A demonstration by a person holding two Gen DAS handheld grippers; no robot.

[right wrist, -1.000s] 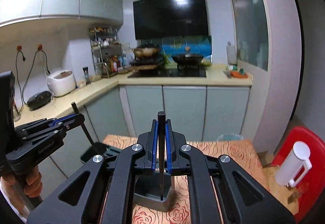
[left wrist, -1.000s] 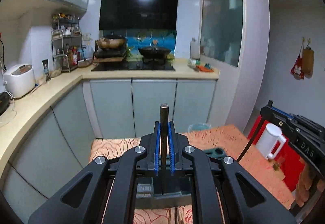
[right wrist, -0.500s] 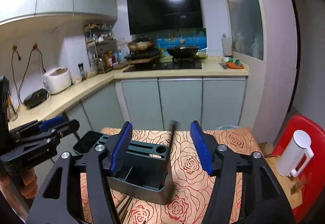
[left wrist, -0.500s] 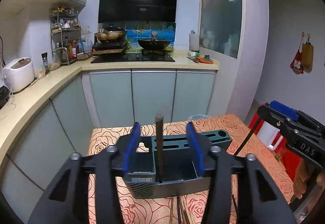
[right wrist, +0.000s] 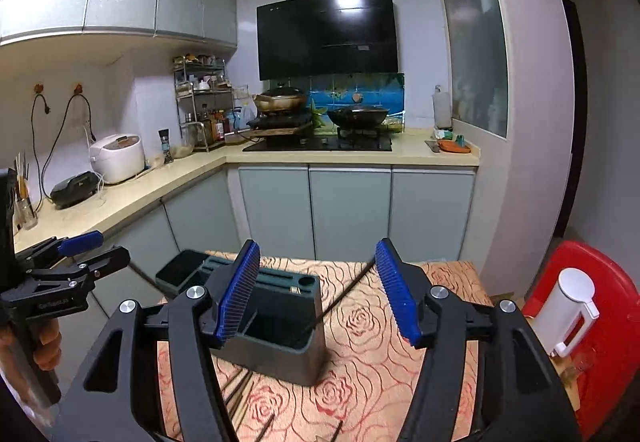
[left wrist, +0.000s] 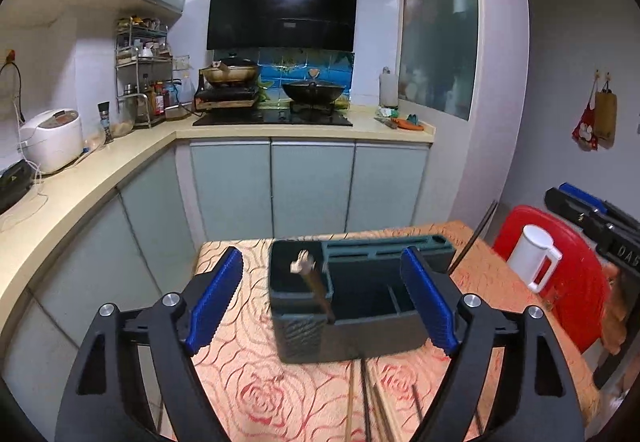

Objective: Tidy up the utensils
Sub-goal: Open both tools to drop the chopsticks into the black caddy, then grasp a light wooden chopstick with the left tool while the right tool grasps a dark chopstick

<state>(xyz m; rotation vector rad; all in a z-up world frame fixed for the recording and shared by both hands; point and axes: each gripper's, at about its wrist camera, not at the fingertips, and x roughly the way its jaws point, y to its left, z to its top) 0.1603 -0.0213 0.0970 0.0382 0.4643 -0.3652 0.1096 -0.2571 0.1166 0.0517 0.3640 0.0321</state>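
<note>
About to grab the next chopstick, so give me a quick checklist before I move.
1. Left claw open, nothing held: ok.
2. Right claw open, nothing held: ok.
3. Brown chopstick leaning inside the holder: ok.
4. Black chopstick in the holder: ok, leaning far out.
5. Loose chopsticks on the table to collect: ok.
6. Holder upright: ok.

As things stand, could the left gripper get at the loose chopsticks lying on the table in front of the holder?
Probably yes. The left gripper is open and empty, and the chopsticks lie bare on the tablecloth on the near side of the utensil holder, below the fingers, with nothing over them.
</note>
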